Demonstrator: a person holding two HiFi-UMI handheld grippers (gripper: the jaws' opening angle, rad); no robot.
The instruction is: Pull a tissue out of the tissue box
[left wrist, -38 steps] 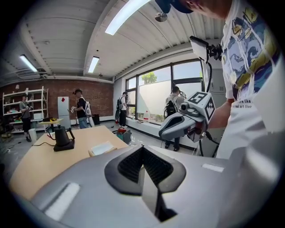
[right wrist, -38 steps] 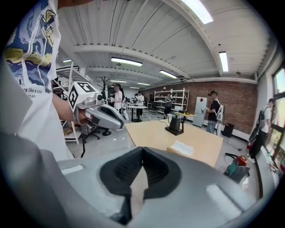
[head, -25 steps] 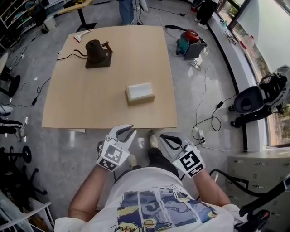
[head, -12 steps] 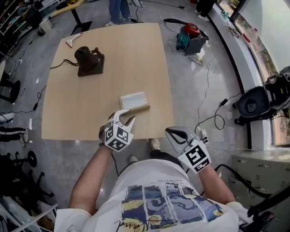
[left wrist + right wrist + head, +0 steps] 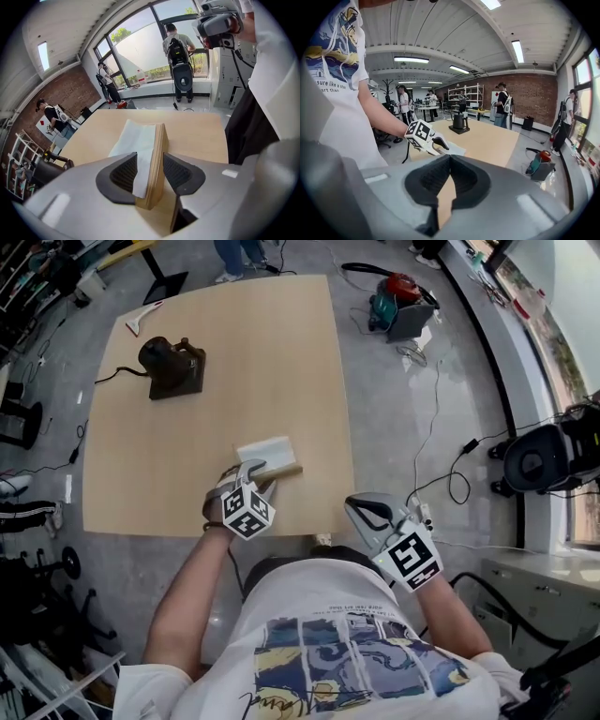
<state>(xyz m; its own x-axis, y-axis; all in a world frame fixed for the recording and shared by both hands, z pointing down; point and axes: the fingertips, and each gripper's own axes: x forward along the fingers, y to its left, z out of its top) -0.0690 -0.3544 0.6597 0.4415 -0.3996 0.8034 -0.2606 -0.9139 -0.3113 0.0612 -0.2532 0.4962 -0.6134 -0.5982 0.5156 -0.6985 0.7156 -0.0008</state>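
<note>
Near tan wooden bench (image 5: 234, 362) 6 o'clock edge: left gripper (image 5: 258, 474) jaws, just spread wide, straddle pale wooden tissue box (image 5: 270, 454); right gripper (image 5: 449, 159) jaws together, empty.

The left tongs (image 5: 258, 474), jaws just opened, sit at the tissue box (image 5: 267, 448) on the table (image 5: 262, 362).

Shirt (image 5: 333, 93) print: "like a star"
</note>
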